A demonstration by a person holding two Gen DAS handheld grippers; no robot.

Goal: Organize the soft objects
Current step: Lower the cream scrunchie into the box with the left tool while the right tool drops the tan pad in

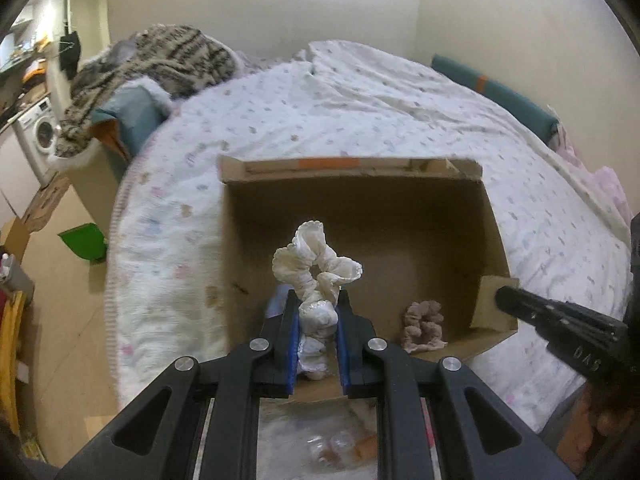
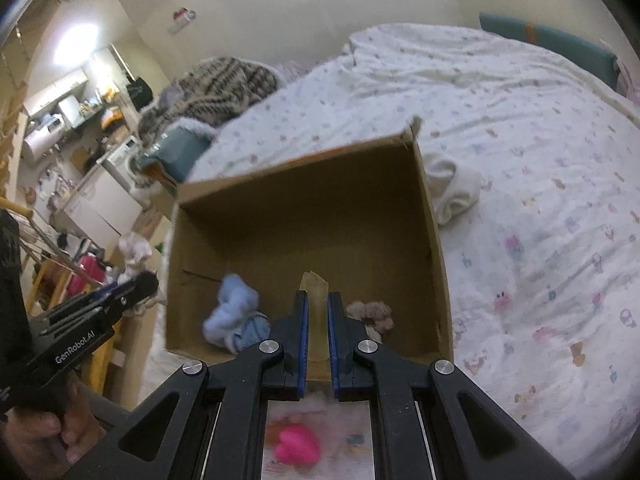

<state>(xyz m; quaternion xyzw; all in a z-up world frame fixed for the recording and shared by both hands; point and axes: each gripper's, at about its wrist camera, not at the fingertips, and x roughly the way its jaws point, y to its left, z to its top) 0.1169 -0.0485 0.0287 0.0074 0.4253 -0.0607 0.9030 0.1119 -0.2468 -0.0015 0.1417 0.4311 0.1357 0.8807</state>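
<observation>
An open cardboard box (image 1: 360, 200) (image 2: 304, 184) stands on the bed. My left gripper (image 1: 318, 300) is shut on a white frilly scrunchie (image 1: 316, 268) and holds it over the box's near edge; it also shows at the left of the right wrist view (image 2: 134, 252). A mauve scrunchie (image 1: 425, 326) (image 2: 370, 314) and a light blue soft item (image 2: 236, 316) lie in the box. My right gripper (image 2: 317, 300) hovers over the box's near wall, its jaws a narrow gap apart with nothing between them; its tip (image 1: 505, 296) shows by the box's right flap.
A white patterned duvet (image 1: 360, 104) covers the bed. A folded white cloth (image 2: 456, 188) lies right of the box. A striped blanket (image 1: 160, 68) and a teal pillow (image 1: 492, 88) sit at the far end. A pink soft item (image 2: 298, 446) lies below my right gripper.
</observation>
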